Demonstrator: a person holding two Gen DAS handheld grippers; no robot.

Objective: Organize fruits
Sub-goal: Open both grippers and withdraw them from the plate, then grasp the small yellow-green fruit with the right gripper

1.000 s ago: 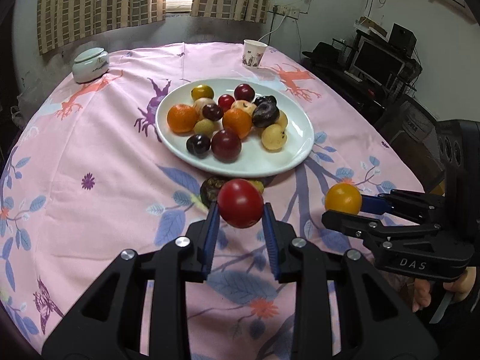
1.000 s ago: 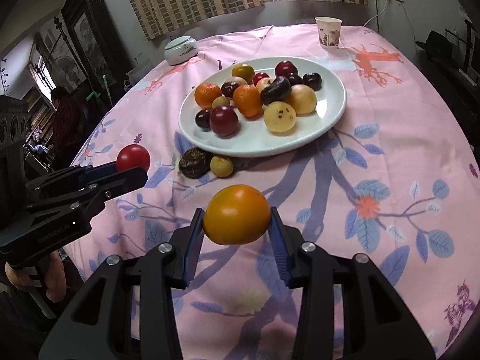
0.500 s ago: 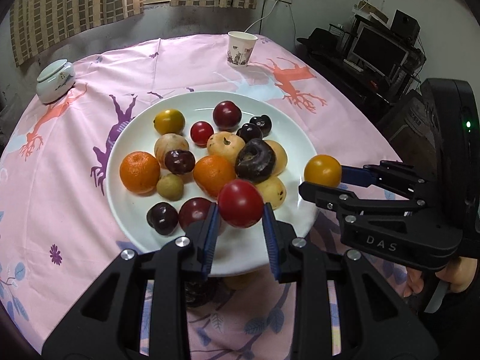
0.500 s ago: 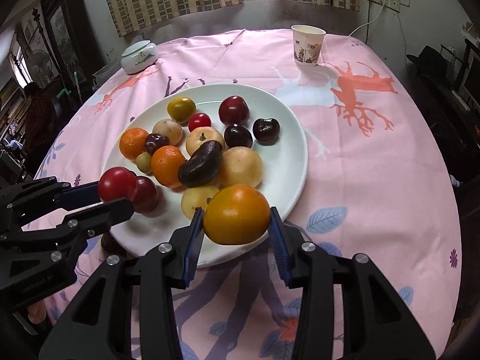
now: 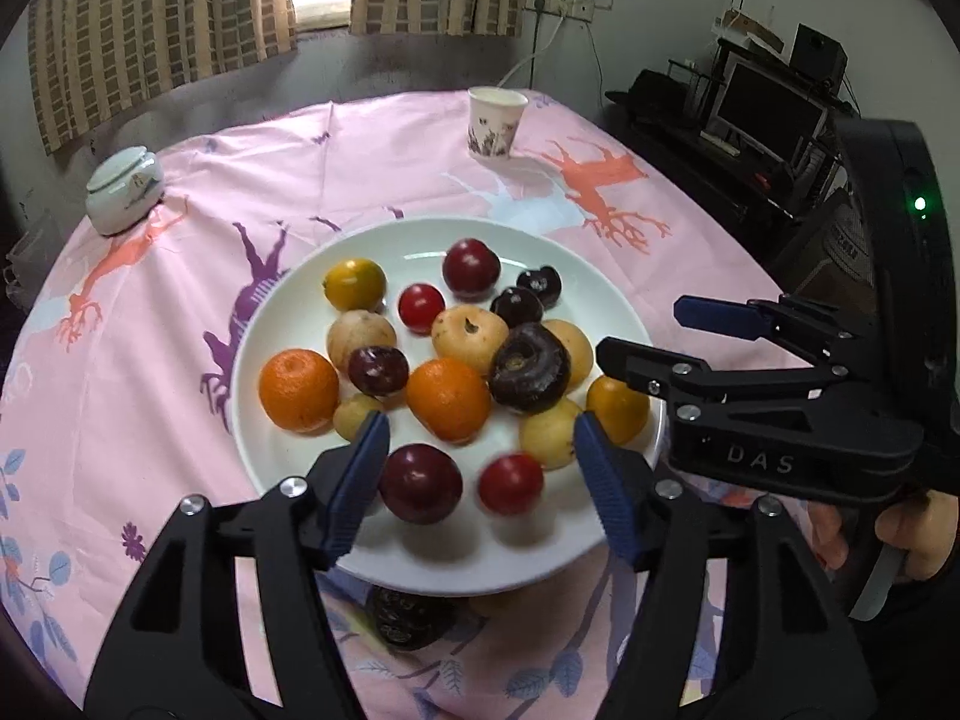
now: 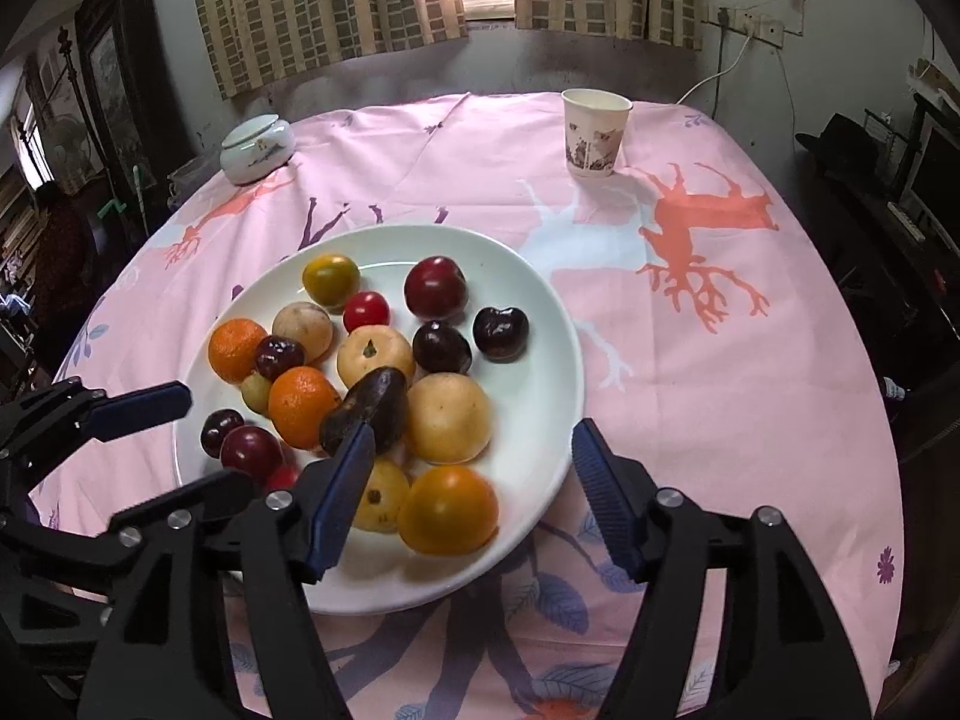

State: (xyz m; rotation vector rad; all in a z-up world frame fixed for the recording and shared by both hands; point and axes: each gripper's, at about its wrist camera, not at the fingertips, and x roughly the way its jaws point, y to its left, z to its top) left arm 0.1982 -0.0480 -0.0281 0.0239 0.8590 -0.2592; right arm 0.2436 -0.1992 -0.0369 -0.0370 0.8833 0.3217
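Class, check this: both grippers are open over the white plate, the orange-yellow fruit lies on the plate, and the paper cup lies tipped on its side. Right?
One error: the paper cup stands upright, as the right wrist view shows. The rest holds: the left gripper and right gripper are open over the white plate, and the orange-yellow fruit lies on it.

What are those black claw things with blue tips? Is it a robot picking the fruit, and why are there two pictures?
No robot here: a person holds a claw in each hand, and each claw carries a camera, so you get one picture per claw. The left claw has just opened and let go of a small red fruit, now on the white plate. The right claw has just opened too, leaving a yellow-orange fruit on the plate. Both claws are open and hold nothing. The pink tablecloth also carries a paper cup and a small white lidded jar.
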